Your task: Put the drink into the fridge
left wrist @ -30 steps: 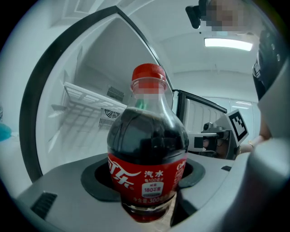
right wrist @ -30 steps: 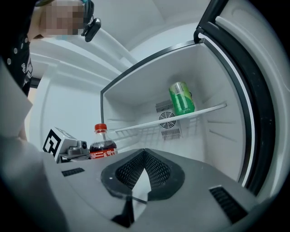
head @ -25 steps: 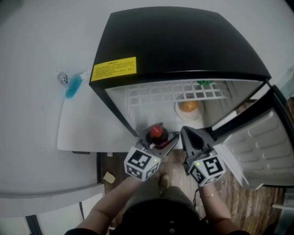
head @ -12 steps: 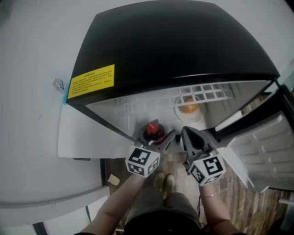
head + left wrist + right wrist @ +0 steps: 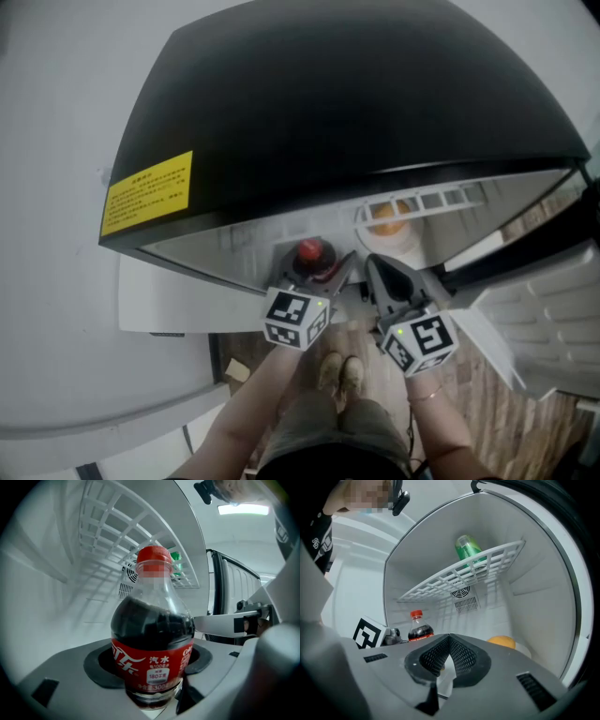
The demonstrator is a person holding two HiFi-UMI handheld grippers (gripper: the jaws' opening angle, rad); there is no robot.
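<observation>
The drink is a small cola bottle (image 5: 152,630) with a red cap and a red label. My left gripper (image 5: 150,663) is shut on its lower body and holds it upright inside the open fridge (image 5: 356,112), low at the left. The head view shows the bottle's red cap (image 5: 308,250) under the black fridge top, just ahead of the left gripper (image 5: 319,274). In the right gripper view the bottle (image 5: 419,629) shows left of centre. My right gripper (image 5: 449,639) is shut and empty, beside the left one at the fridge opening (image 5: 375,267).
A white wire shelf (image 5: 459,576) spans the fridge above, with a green can (image 5: 468,548) lying on it. An orange (image 5: 502,641) sits on a white dish at the fridge's right (image 5: 387,217). The open fridge door (image 5: 553,309) stands at the right.
The left gripper has carried the bottle deeper into the fridge. The head camera has leaned forward, and the black fridge top now hides more of the interior. The right gripper has barely moved.
</observation>
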